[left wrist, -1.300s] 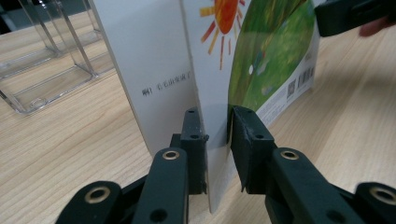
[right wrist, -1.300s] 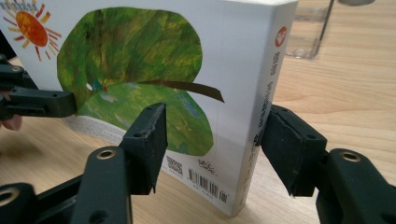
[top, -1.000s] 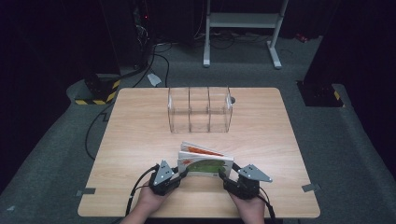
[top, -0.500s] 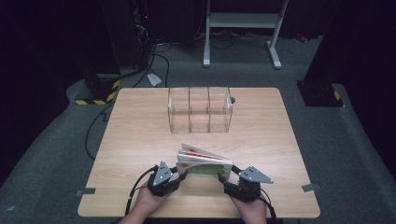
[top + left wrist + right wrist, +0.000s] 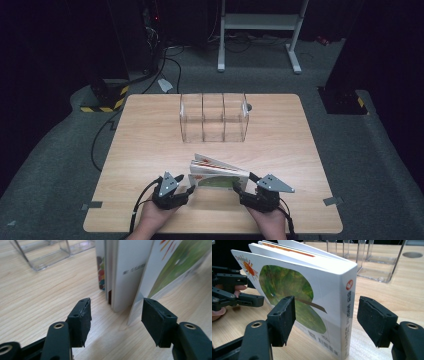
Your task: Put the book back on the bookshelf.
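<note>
The left gripper (image 5: 115, 315) has its jaws spread wide, with nothing between them; just ahead of its tips a book (image 5: 130, 272) stands on the wooden table (image 5: 42, 295), its loose cover fanned out toward the jaw seen on the right in the left gripper view. The right gripper (image 5: 325, 315) is likewise spread, its two jaws flanking the spine end of the same book (image 5: 312, 297) without touching it: the green-printed cover faces the jaw on the left in the right gripper view, and the white spine with its small red mark faces the gap. In the high view the book (image 5: 217, 175) stands between the left gripper (image 5: 186, 192) and the right gripper (image 5: 241, 189), each held in a hand at the table's near edge. Beyond the book, well apart from both grippers, sits a clear plastic organizer (image 5: 214, 117) with three compartments.
</note>
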